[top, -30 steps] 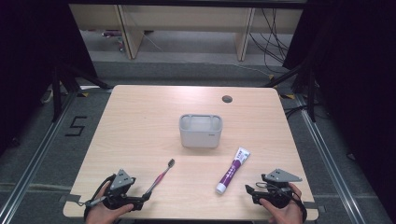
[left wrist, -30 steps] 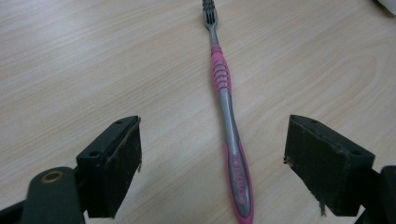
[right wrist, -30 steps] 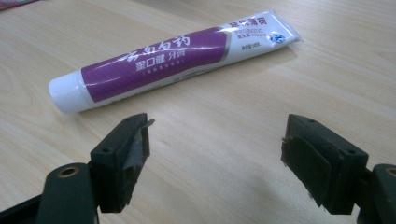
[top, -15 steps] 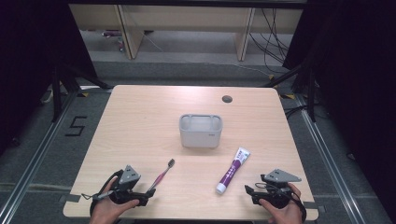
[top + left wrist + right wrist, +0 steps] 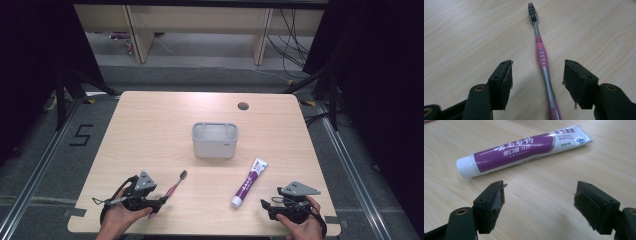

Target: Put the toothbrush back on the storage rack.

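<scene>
The toothbrush (image 5: 542, 56) lies flat on the surface (image 5: 150, 130) with its grey-and-pink handle running straight between the jaws of the left hand-held gripper (image 5: 537, 75), bristles pointing away from the hand. Those jaws have just been closing, yet both pads stand clear of the handle on each side, so nothing is gripped. The long axis lines up with the gripper's reach, so the handle sits ready for a squeeze. The right hand-held gripper (image 5: 539, 202) stands wide, just short of the toothpaste tube (image 5: 524, 147).
</scene>
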`<state>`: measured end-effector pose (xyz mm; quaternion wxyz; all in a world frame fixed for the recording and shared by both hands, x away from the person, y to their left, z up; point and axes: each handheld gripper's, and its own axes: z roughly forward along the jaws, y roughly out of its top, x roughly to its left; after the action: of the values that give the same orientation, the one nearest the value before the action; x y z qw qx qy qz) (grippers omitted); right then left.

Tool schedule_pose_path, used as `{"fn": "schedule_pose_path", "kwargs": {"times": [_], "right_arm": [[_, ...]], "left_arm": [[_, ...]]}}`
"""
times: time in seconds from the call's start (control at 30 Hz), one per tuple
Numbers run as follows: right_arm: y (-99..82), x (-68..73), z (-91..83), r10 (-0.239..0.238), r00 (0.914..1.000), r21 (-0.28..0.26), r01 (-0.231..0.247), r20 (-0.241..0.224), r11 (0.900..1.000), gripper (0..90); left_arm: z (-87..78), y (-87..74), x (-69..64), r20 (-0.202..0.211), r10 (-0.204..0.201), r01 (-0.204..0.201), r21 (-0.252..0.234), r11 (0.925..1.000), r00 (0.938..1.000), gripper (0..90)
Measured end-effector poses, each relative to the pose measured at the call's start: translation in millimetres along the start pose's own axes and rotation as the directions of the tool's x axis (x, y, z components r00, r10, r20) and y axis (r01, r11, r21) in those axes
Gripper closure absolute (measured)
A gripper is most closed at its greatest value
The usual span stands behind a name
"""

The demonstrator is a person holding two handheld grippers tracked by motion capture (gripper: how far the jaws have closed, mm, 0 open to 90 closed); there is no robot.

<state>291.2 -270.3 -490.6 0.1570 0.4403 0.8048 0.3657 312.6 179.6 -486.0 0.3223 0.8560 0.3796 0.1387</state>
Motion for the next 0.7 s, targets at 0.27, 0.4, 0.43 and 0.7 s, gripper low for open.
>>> {"fn": "schedule_pose_path", "kwargs": {"times": [0.27,0.4,0.43,0.7], "right_arm": [[-0.3,0.4,0.2,-0.001,1.0000,0.011,0.001,0.002,0.9999,24.6],[0.2,0.8,1.2,-0.002,1.0000,0.007,0.002,0.000,1.0000,24.8],[0.2,0.8,1.2,-0.002,1.0000,0.007,0.002,0.000,1.0000,24.8],[0.3,0.1,0.4,-0.026,0.9997,0.010,0.026,-0.003,0.9996,25.1]], "left_arm": [[4.5,12.8,-1.0,0.050,0.061,-0.065,0.091,0.9937,0.9969,55.3],[5.8,17.0,-1.9,0.053,0.070,-0.075,0.105,0.9917,0.9962,59.9],[6.0,18.4,-1.7,0.047,0.074,-0.078,0.112,0.9906,0.9962,59.9],[16.1,25.5,-3.7,0.055,0.098,-0.107,0.190,0.9759,0.9936,64.3]]}}
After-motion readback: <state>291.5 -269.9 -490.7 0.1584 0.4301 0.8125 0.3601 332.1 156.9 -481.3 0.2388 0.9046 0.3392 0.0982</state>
